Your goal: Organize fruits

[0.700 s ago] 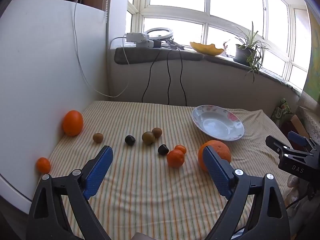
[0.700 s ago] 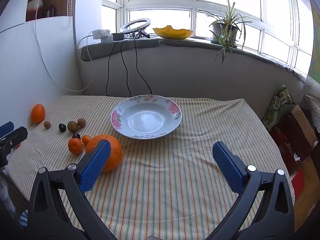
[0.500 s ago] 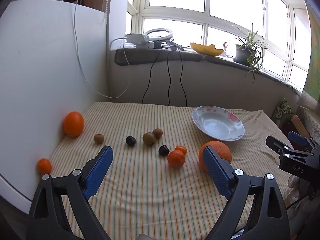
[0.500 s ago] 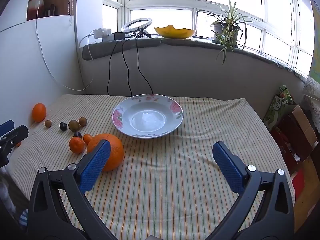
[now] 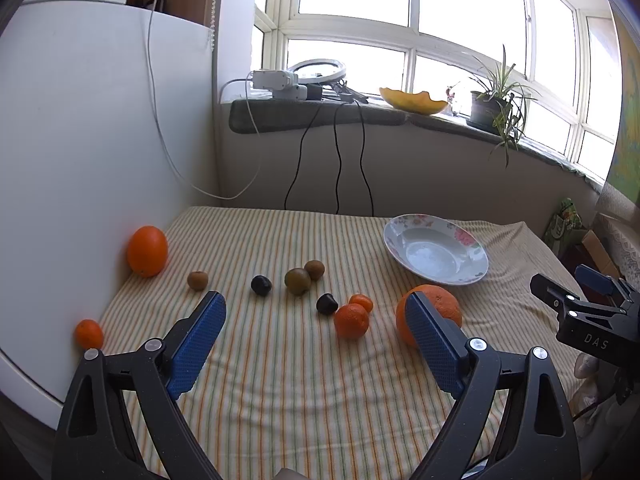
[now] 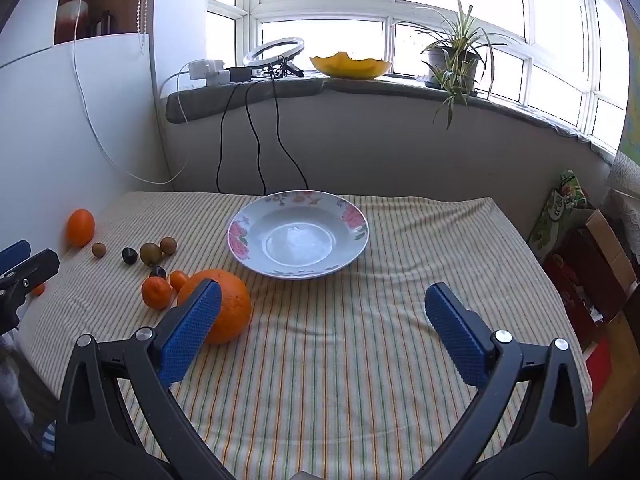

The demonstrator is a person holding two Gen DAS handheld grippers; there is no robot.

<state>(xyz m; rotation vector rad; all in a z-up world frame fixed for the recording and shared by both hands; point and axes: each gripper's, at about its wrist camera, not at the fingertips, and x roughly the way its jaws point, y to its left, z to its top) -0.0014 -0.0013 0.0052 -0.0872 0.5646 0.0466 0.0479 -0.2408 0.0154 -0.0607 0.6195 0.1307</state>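
Both pairs of my fingers are spread wide and grip nothing: my left gripper (image 5: 316, 328) hangs over the fruit side, my right gripper (image 6: 320, 318) faces the plate (image 6: 354, 216), so each covers its own half. Fruit lies loose on the striped cloth (image 6: 360, 360). From my left fingers, the big orange (image 5: 442, 306) sits at 2 o'clock, the mandarin (image 5: 351, 321) at 12, the plate further at 1, empty. I judge nothing is sorted yet.
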